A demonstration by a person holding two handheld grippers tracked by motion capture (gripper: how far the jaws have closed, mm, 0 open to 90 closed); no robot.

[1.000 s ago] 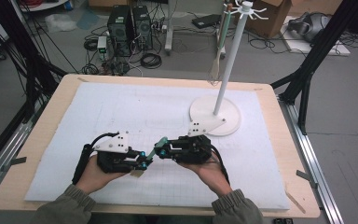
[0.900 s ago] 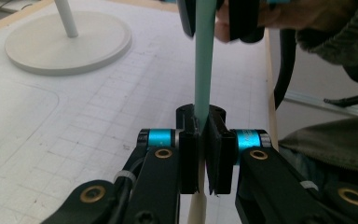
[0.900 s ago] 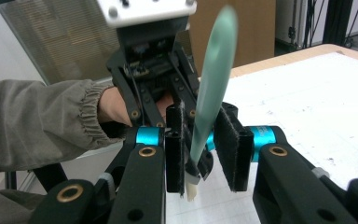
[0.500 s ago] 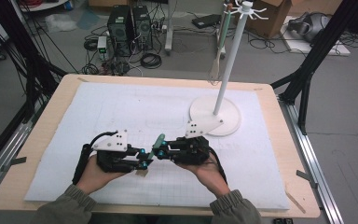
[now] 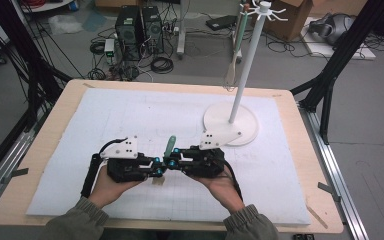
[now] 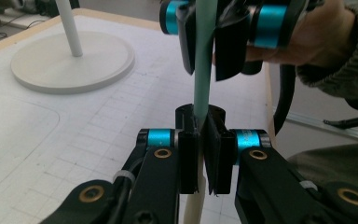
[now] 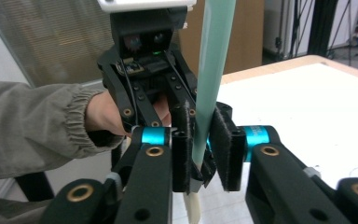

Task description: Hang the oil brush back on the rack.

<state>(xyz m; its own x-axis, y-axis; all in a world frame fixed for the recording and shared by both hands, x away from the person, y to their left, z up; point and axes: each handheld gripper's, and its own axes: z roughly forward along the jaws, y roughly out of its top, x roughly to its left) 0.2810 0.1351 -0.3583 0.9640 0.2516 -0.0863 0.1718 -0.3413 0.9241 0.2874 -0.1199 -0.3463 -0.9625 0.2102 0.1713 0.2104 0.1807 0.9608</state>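
Held thing: a slim utensil with a pale green handle [image 5: 169, 146] and a cream lower end [image 6: 193, 207]; its working end is hidden, so the kind cannot be told.

Place of utensil: held above the white mat [image 5: 130, 115], near the front middle of the table [image 5: 45, 145], between the two grippers, the green handle rising up and away from the person in the high view.

Left gripper [image 5: 156, 167]: jaws nearly closed and seen pressed on the handle from both sides in the left gripper view [image 6: 204, 154]; they have just been closing a little, with the handle between them.

Right gripper [image 5: 174, 161]: jaws narrow, with the same handle set between the pads in the right gripper view [image 7: 201, 154]; the left pad is seen against it, and contact on the other side cannot be told for certain. The jaws have just been opening slightly.

Relation of grippers: tips facing each other and just beside one another, each on the handle at a different height.

Hands: left hand [image 5: 111, 184] and right hand [image 5: 220, 181] are seen under the gripper bodies, sleeves at the table's near edge.

Surroundings: a white stand [image 5: 232, 125] with a round base and tall pole is set on the mat to the right rear, well apart from the grippers.
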